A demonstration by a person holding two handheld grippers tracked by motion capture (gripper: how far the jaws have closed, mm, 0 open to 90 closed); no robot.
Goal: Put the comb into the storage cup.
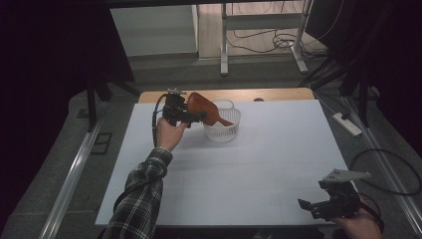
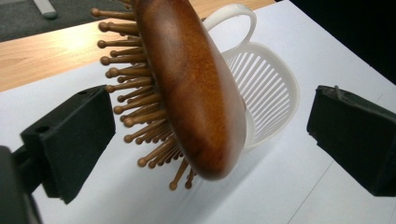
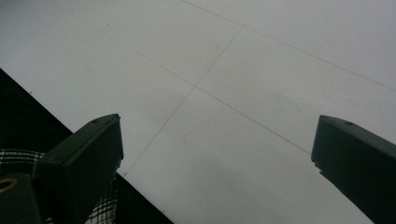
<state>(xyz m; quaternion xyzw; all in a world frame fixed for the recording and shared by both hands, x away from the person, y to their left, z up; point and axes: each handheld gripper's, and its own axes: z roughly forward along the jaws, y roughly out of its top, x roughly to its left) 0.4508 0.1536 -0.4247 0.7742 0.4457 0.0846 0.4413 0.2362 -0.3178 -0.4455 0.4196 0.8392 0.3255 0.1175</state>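
Upper middle of the high view: a glossy brown wooden hairbrush [image 1: 201, 107] with ball-tipped wooden bristles leans handle-down in a white ribbed plastic basket [image 1: 224, 127] with a loop handle – the oval head sticks out over the rim. The left gripper [image 1: 191, 117] sits right at it, matte black jaws spread wide, neither pad touching the brush. Lower right, the right gripper [image 1: 313, 206] hangs open over the smooth white table [image 1: 259, 164] – nothing between its jaws.

Hairbrush [image 2: 191, 84] top cut off at upper edge, left gripper view; handle end hidden inside basket [image 1: 222, 130], high view centre.
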